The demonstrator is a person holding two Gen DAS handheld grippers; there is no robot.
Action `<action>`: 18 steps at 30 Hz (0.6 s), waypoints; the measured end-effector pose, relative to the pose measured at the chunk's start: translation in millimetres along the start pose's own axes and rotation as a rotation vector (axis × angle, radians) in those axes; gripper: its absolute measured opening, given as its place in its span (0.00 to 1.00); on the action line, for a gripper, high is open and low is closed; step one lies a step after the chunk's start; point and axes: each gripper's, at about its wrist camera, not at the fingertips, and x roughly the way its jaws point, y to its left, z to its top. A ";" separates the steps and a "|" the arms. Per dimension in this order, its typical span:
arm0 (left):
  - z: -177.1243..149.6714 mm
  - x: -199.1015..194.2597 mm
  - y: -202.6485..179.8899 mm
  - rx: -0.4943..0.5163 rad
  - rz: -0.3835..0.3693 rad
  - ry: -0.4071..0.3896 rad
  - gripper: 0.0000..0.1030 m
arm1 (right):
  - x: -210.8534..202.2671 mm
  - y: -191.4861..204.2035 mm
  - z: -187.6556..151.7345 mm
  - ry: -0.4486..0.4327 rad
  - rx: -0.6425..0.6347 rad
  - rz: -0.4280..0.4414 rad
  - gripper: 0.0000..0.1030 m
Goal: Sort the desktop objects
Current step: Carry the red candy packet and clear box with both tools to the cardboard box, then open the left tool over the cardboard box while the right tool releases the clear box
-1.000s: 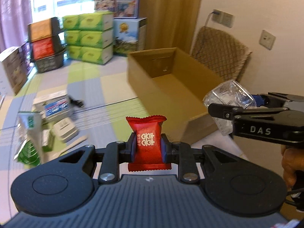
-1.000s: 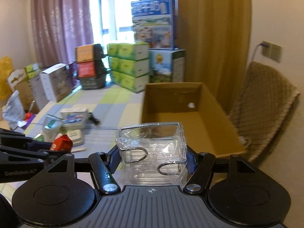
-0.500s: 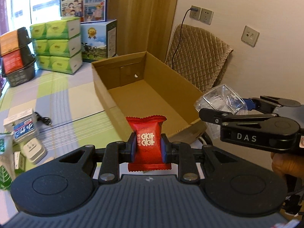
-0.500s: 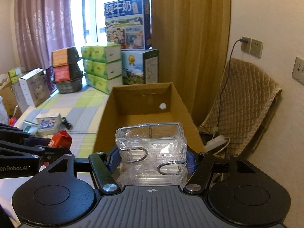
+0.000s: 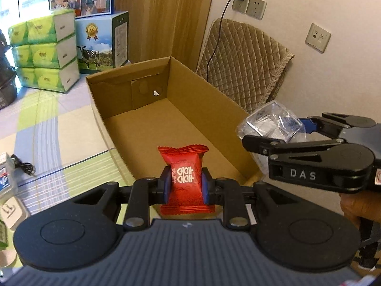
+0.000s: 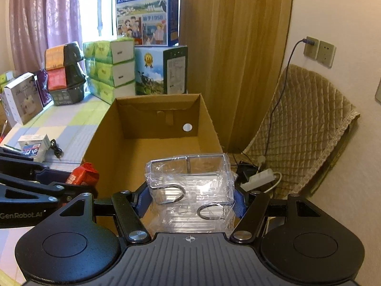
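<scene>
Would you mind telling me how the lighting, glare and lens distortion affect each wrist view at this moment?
Left wrist view: fisheye bends the wall and cardboard box, corners vignette dark, red candy packet is sharp and evenly lit. Right wrist view: the window is blown out, the clear plastic pack shows glare streaks, and the curtain bows at the edge.

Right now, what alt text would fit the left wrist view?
The left gripper clamps a red foil candy packet over the near end of an open, empty brown cardboard box. At right, the right gripper holds a crinkled clear plastic package beside the box.
</scene>
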 end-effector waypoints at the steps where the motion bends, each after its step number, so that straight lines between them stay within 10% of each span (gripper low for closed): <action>1: 0.5 4.3 1.2 -0.002 -0.002 0.002 0.20 | 3.9 -0.1 0.8 0.004 -0.004 -0.001 0.61; 18: -17.4 -25.1 26.3 -0.077 0.045 -0.057 0.33 | 23.9 2.0 8.2 0.010 0.041 0.050 0.62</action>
